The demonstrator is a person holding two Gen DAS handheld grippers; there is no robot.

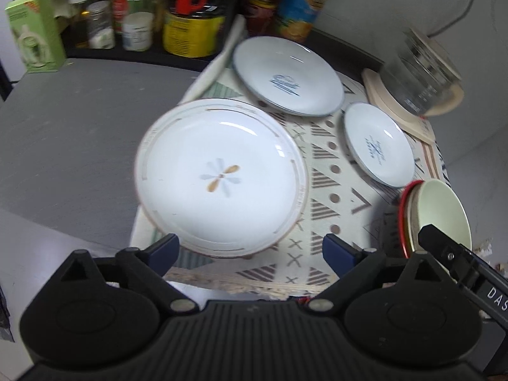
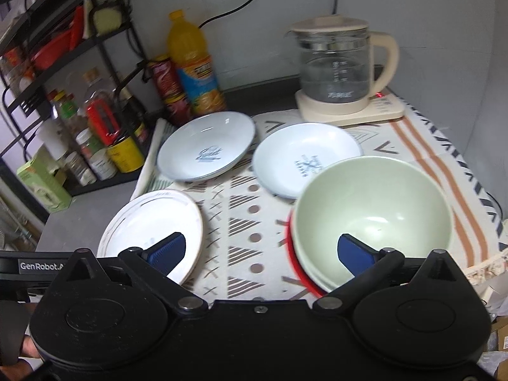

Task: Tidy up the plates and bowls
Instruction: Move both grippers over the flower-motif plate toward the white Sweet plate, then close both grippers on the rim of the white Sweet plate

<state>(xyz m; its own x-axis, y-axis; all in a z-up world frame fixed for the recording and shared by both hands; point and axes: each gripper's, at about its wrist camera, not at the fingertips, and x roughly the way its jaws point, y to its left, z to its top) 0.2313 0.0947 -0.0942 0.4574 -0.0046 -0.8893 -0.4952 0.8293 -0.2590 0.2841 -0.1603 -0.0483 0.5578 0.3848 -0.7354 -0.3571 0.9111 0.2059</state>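
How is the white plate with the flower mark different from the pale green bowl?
The flower plate is shallow and wide; the green bowl is deep. The flower plate is white with a worn ring near its rim; the green bowl is plain inside. The flower plate lies alone; the green bowl sits stacked in other bowls, one red-rimmed. Both rest on the patterned cloth.

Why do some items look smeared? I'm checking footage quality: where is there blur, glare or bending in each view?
Left wrist view: the glass kettle and shelf jars are motion-smeared; highlights glint on the flower plate; the table edge bows from fisheye. Right wrist view: mild blur, soft glare inside the green bowl, rack lines curve.
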